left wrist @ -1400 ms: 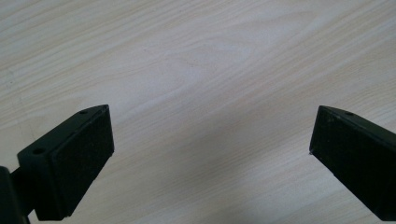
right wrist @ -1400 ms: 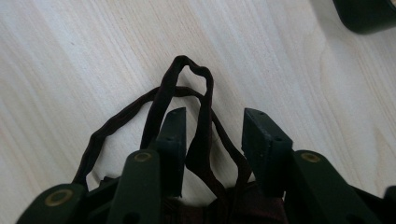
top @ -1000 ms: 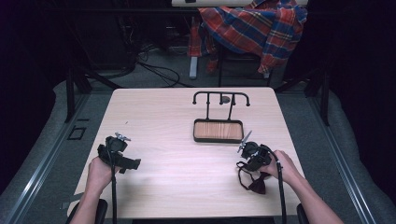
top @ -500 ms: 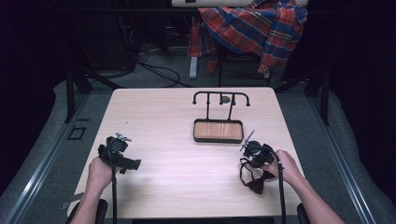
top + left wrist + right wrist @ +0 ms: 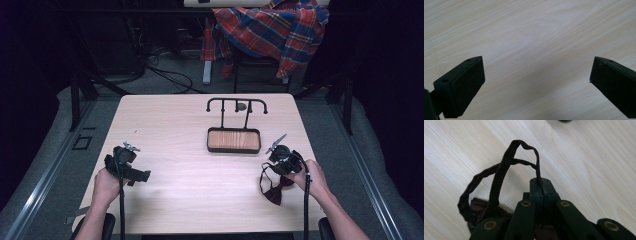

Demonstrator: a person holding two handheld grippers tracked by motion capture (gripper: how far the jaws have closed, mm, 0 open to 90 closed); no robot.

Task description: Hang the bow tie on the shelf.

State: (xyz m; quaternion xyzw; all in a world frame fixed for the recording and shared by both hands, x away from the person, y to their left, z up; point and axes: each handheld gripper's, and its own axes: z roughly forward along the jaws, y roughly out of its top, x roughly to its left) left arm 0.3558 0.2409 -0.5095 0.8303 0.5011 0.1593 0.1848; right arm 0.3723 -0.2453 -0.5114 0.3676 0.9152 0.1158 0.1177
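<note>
High view: I hold the right tongs [image 5: 276, 161] near the right front corner of the bench [image 5: 170, 125], and from them hangs a dark red bow tie [image 5: 274, 192] with its thin neck strap [image 5: 262, 176] looped beneath. The bow itself lies on the bench just in front of the tongs, close to my right hand [image 5: 311, 176].

Right gripper view: the right tongs [image 5: 543, 185] are pressed together on the strap [image 5: 499, 178], which enters the seam between the two jaws at their tip. From there the strap rises in a narrow loop and curves down to the left, where the bow tie [image 5: 477, 211] rests on the wood, partly hidden behind the linkage.

High view, centre: a black tray [image 5: 234, 148] with a brown ribbed floor sits on the bench behind the right tongs; I see nothing lying in it. A black rack [image 5: 237, 102] with hooked ends stands directly behind the tray.

High view, left: my left hand [image 5: 107, 184] holds the left tongs [image 5: 142, 176] near the left front part of the bench, well apart from the bow tie.

Left gripper view: the left tongs [image 5: 536, 82] stand wide apart, with bare wood between the jaws and nothing gripped.
</note>
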